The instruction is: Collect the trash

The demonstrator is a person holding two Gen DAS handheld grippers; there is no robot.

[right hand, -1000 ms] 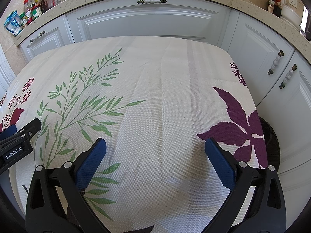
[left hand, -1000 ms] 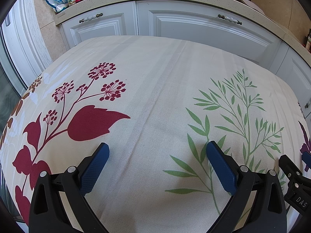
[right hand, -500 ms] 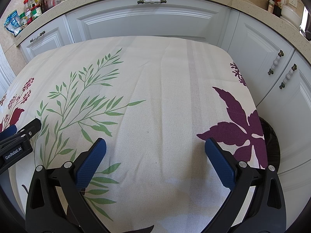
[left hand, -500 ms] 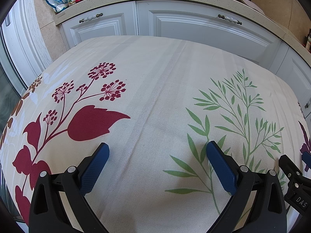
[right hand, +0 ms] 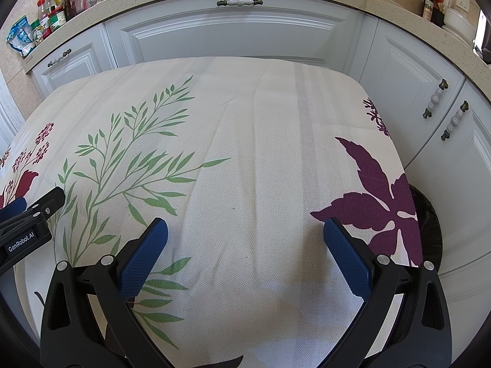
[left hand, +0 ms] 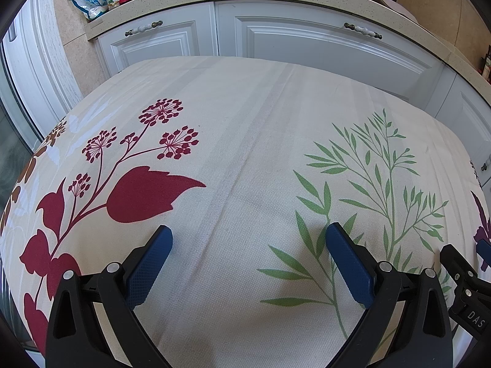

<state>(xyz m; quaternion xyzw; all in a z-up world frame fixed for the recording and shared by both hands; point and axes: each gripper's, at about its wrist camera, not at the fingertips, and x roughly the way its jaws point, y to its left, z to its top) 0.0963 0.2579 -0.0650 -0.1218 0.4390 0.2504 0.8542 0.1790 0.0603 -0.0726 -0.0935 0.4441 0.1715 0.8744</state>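
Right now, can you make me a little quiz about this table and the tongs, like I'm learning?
1. True or false: the left tongs are holding a piece of trash.
2. What colour is the big leaf printed on the tablecloth nearest the right tongs? A green, B purple, C orange.
3. Fill in: the dark bin sits on the floor off the table's ____ edge.

Key: 1 false, both tongs are open and empty. 2 B. 3 right.
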